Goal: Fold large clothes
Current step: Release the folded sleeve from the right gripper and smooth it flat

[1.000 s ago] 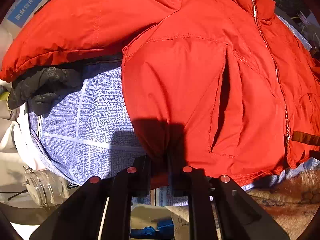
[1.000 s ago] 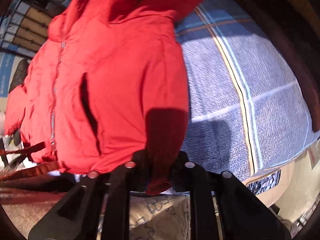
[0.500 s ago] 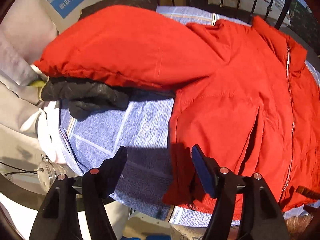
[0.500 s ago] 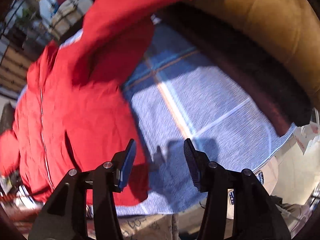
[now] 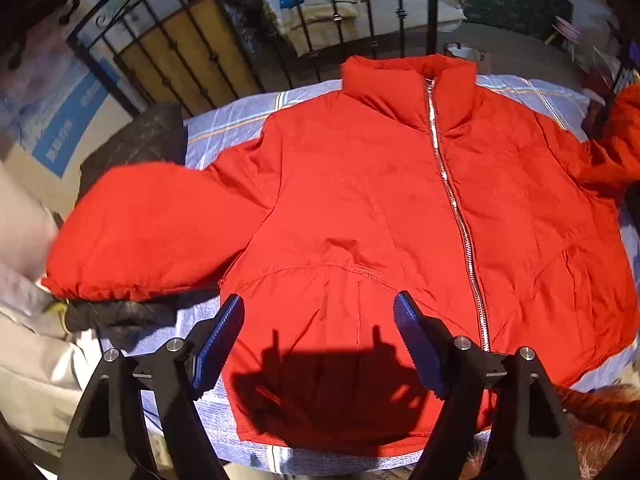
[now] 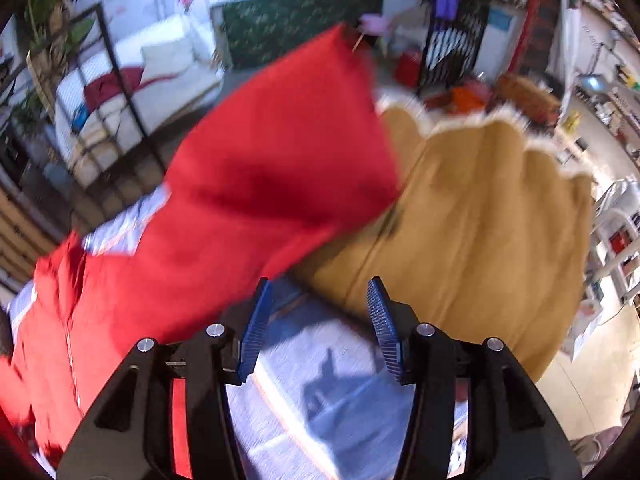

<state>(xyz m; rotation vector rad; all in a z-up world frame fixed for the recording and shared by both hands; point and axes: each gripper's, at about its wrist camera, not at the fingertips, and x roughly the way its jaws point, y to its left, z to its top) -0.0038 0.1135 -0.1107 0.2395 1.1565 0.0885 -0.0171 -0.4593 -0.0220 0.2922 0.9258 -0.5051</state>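
A red zip-up jacket (image 5: 380, 216) lies face up and spread out on a blue checked cloth (image 5: 224, 128), collar away from me, silver zip closed. Its left sleeve (image 5: 152, 228) stretches out to the left. My left gripper (image 5: 320, 312) is open and empty, held above the jacket's bottom hem. In the right wrist view, which is blurred, the jacket's right sleeve (image 6: 280, 168) runs up and right, its end resting over a tan padded garment (image 6: 472, 216). My right gripper (image 6: 318, 300) is open and empty, just below where sleeve and tan garment meet.
A black garment (image 5: 120, 316) lies under the left sleeve's cuff, and pale clothing (image 5: 36, 344) is heaped at the left edge. A black iron railing (image 5: 192, 36) stands behind the table. Shelves and clutter (image 6: 612, 232) are at the right.
Both grippers were shut on the jacket's bottom hem a second ago. Both have opened, let go and lifted away. The right gripper has swung right toward the sleeve and tan garment.
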